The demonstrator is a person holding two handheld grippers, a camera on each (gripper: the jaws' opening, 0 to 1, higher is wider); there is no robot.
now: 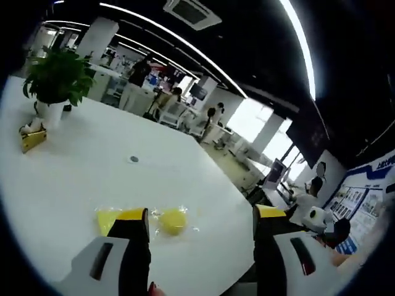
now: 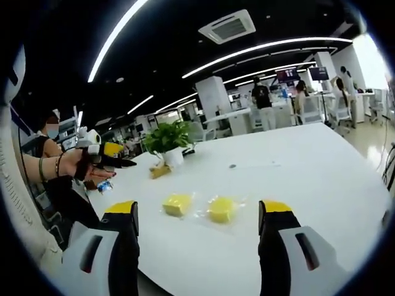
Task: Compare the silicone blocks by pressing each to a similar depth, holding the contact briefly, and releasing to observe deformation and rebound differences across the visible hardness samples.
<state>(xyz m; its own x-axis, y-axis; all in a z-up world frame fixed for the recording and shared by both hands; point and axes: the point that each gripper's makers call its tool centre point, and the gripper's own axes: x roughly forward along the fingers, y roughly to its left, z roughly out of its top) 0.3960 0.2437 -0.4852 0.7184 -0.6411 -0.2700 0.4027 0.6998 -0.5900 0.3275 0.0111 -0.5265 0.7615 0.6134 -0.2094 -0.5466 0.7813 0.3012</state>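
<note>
Because both yellow-tipped grippers, left gripper [image 1: 200, 225] and right gripper [image 2: 199, 219], hang spread and empty, the round yellow silicone block [image 2: 221, 209] just beside the square yellow silicone block [image 2: 176, 204] could skid on the white table [image 2: 296, 166] under an off-centre press.

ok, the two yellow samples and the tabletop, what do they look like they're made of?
Square yellow block and round yellow block: matte, opaque, soft-edged, consistent with silicone; each seems to sit in a clear glossy wrapper, judging by the shiny crinkled film around it. Table: smooth white top with a faint sheen, likely laminate, though the look leaves that open.
</note>
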